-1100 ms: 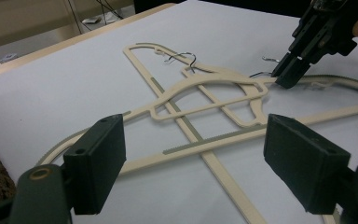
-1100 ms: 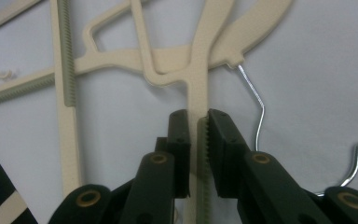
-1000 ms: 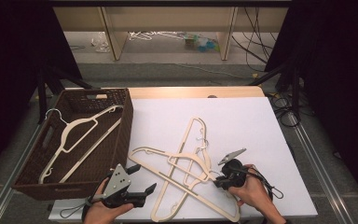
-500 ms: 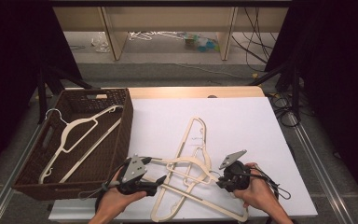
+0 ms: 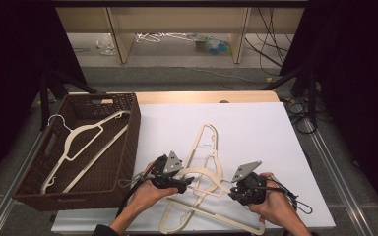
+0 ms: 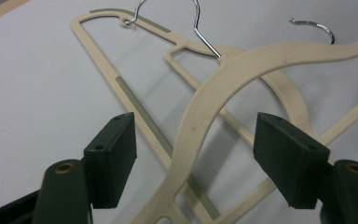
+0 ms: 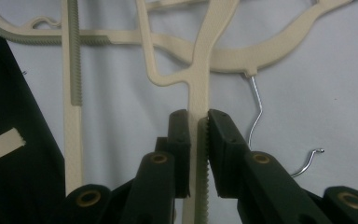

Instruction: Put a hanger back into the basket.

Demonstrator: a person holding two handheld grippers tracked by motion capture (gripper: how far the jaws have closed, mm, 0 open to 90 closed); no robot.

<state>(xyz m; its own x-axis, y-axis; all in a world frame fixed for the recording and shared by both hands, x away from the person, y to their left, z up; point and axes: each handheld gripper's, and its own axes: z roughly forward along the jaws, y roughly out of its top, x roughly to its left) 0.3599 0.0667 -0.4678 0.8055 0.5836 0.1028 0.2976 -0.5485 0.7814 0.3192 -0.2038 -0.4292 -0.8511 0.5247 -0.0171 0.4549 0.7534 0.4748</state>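
Three cream plastic hangers [image 5: 204, 147] lie tangled on the white table cover. My right gripper [image 5: 232, 191] is shut on the straight bar of one cream hanger [image 7: 199, 88], which runs up between its pads [image 7: 179, 135]. My left gripper [image 5: 189, 183] has come in from the left. Its jaws stand either side of a curved hanger shoulder [image 6: 223, 88], and the pads [image 6: 114, 158] are clear of it. Those jaws have just been closing, and my left gripper [image 6: 193, 140] is still open. Metal hooks [image 6: 200, 32] lie beyond.
A brown wicker basket [image 5: 128, 147] stands at the left of the table with one white hanger [image 5: 86, 135] inside. The table's front edge runs just under both hands. Cables [image 5: 300, 118] hang off the right side.
My left gripper has moved right from beside the basket to the hanger pile. The hangers have shifted a little with the right gripper's hold.
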